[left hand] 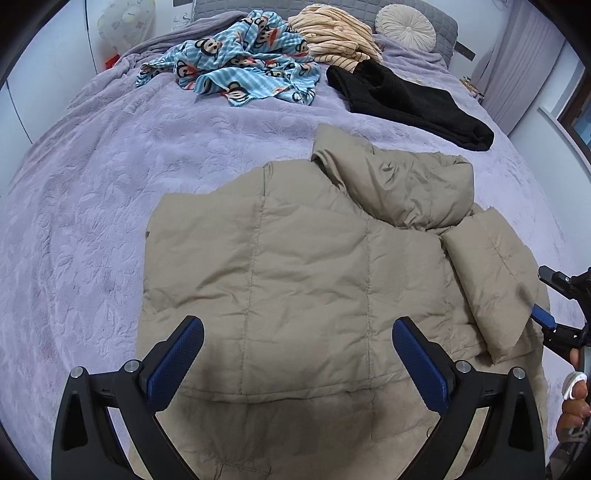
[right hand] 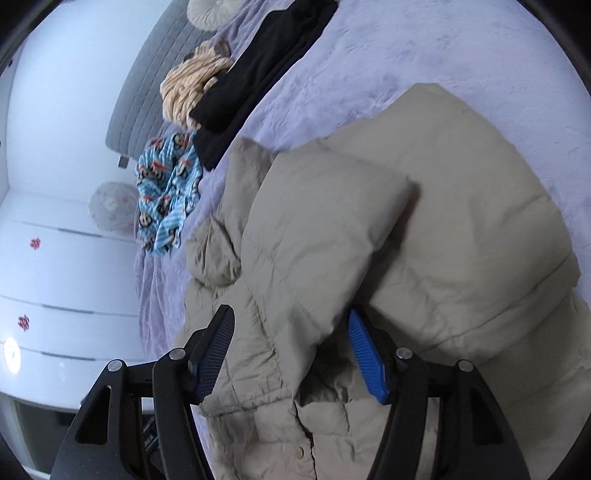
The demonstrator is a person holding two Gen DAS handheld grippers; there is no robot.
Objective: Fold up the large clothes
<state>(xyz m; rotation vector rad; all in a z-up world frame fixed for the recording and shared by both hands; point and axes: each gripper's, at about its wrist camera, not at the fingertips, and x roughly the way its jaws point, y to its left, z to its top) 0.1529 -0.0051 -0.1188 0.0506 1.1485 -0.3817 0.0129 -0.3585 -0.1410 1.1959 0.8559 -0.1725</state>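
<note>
Claws fill the lower frames: the left claw [left hand: 297, 356] hangs spread above the beige puffer jacket [left hand: 314, 266], pinching nothing; the right claw [right hand: 291, 354] stands parted astride a jacket fold, pads not pressing. The jacket lies mid-frame on the lilac bed [left hand: 110, 184]. Farther up lie a black garment [left hand: 413, 103], monkey-print cloth [left hand: 236, 62] and striped cloth [left hand: 332, 33].

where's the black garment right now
In the left wrist view the black garment lies on the bed's far right, beyond the beige puffer jacket, beside the striped peach clothing.
</note>
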